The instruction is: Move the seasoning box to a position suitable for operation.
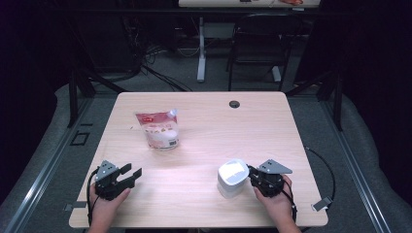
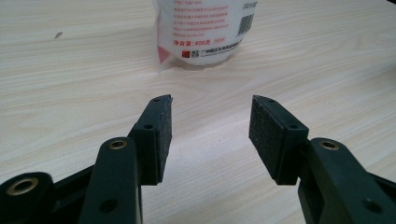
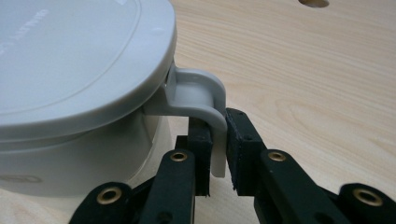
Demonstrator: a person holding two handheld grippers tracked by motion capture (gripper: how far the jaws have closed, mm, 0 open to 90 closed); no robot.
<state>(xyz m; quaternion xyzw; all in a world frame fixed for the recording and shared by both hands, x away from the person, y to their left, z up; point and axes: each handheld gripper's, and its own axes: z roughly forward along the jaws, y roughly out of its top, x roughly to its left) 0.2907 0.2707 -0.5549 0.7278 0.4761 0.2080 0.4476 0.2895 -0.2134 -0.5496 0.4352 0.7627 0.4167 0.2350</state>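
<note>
Pale grey-white plastic container (image 1: 232, 177) on the near right part of a light wood-grain worktop (image 1: 204, 145), upright. Rounded body, smooth matte finish, topped by a flat lid (image 3: 70, 56) with a raised ring moulded near its edge. Faint embossed lettering on the lid and a small oval mark low on the body in the right gripper view, both too faint to read. Curved handle tab (image 3: 201, 100) of the same pale plastic jutting from the side just under the lid and bending downward.

Right gripper (image 3: 218, 154) pinching that handle tab, one black pad on each face of the tab's hanging end, pads pressed against the plastic. Seen from the high view, right gripper (image 1: 257, 175) just to the right of the container, held in a hand at the near edge.

Left gripper (image 1: 131, 173) on the near left part of the worktop, well apart from the container, jaws spread with nothing between them. Padded fingers (image 2: 161, 135) hovering just over bare wood in the left gripper view.

Clear-and-white pouch (image 1: 159, 130) with red top band standing toward the far left, apart from both grippers. Pouch (image 2: 205, 32) printed with rows of red Chinese characters, a barcode at right, a small red logo, and a line ending "400" followed by one character.

Small round hole (image 1: 234, 104) near the worktop's far edge.
</note>
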